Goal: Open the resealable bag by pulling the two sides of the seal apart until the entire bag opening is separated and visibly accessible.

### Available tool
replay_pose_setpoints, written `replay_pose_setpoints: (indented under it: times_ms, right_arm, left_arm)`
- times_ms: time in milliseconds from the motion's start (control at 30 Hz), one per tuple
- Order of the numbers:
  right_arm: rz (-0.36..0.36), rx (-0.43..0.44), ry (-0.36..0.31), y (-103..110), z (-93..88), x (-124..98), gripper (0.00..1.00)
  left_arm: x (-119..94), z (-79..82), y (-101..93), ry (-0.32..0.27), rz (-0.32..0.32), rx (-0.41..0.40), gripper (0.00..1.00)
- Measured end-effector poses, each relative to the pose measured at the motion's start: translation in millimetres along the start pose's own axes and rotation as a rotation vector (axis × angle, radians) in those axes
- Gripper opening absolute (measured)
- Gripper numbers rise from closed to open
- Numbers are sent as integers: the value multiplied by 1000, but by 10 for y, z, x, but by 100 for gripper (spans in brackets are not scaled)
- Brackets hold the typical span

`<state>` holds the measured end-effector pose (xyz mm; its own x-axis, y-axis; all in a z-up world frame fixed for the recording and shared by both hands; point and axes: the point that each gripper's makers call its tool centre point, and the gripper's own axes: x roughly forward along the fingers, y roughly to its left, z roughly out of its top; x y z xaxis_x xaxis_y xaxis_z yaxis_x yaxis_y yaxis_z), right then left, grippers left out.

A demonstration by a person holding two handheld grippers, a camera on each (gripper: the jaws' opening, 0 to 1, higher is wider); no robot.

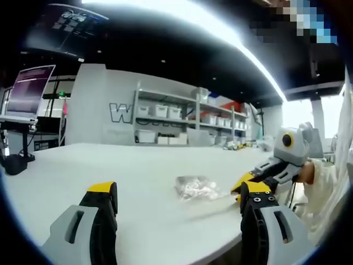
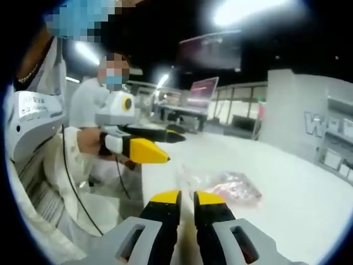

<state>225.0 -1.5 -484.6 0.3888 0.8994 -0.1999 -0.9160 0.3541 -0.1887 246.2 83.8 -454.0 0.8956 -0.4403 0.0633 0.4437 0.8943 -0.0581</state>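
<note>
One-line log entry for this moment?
bag: flat on table, ungripped | left gripper: open | right gripper: nearly shut, empty | seal: cannot tell

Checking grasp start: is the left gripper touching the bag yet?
Apart. Left gripper view: left gripper jaws stand wide open, bare white table separating them from the bag.

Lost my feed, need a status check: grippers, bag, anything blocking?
Left gripper open, empty. Right gripper nearly closed, empty, close to the bag. Clear crinkled plastic resealable bag flat on white table, ungrasped. Nothing blocking.
</note>
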Motion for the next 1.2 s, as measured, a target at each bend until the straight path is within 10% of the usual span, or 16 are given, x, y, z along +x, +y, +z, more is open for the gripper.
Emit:
replay_pose_setpoints:
  times_ms: [633,933,1200]
  right_arm:
    - [-200,-108,17,31,335,19,14]
    - [-242,-447,214,3,269,160,15]
    - [-224,-446,232,-5,260,178,14]
  left_arm:
    - [-39,-52,18,0,-11,-15,88]
    - [-80,-59,19,6,-12,0,87]
    - [-71,-72,-16,2,-23,-10,87]
